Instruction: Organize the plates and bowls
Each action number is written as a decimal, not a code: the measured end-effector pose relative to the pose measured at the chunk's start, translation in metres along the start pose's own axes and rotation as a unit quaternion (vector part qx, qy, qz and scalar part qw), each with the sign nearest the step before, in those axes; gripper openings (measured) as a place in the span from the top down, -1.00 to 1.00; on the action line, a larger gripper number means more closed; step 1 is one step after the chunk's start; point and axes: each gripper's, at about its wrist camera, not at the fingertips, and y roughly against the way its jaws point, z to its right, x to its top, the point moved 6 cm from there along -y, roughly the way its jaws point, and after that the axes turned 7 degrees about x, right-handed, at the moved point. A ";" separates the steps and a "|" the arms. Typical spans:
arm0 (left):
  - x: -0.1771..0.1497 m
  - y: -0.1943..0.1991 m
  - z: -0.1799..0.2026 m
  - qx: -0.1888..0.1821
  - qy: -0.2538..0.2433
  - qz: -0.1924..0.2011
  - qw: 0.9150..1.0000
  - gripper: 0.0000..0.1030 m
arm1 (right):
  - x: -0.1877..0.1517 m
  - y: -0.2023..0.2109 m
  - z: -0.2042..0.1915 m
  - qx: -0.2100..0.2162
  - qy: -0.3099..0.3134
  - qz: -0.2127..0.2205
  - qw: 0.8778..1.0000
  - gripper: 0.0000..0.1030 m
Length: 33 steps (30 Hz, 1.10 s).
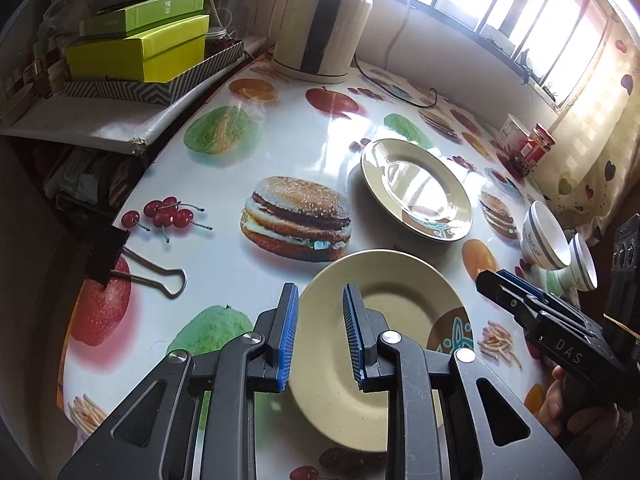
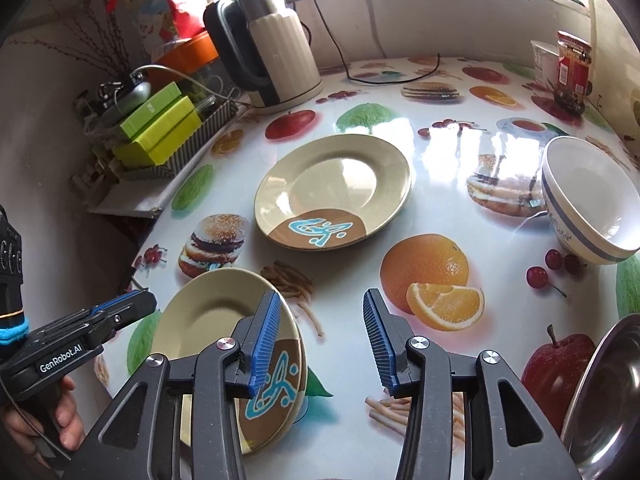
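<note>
Near plate (image 1: 380, 344) lies flat on the fruit-print table (image 1: 248, 128), its brown patterned patch toward your right; the far plate (image 1: 416, 188) is also flat with its patch facing you, and two white bowls (image 1: 546, 240) sit side by side at the right edge. Your left gripper (image 1: 320, 340) hovers over the near plate's left rim, jaws narrowly apart, holding nothing. Your right gripper (image 2: 320, 344) sits just right of that plate, jaws wide and empty, pointing across the table.
</note>
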 end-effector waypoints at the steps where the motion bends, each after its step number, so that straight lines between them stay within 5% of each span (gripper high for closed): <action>1: 0.004 0.000 0.002 0.000 -0.001 0.003 1.000 0.53 | 0.004 0.001 0.004 -0.002 -0.003 0.005 1.000 0.15; 10: 0.046 -0.020 0.017 -0.024 -0.006 0.003 1.000 0.53 | 0.042 -0.002 0.037 -0.006 -0.046 0.032 0.998 -0.11; 13: 0.059 -0.025 0.023 -0.022 -0.014 0.011 1.000 0.52 | 0.053 -0.009 0.049 -0.011 -0.059 0.035 0.998 -0.12; 17: 0.073 -0.037 0.032 -0.034 -0.025 0.006 0.999 0.25 | 0.064 -0.022 0.059 -0.022 -0.063 0.028 0.997 -0.13; 33: 0.094 -0.086 0.055 -0.036 -0.041 -0.039 0.998 0.25 | 0.085 -0.060 0.076 -0.017 -0.064 0.001 0.998 -0.13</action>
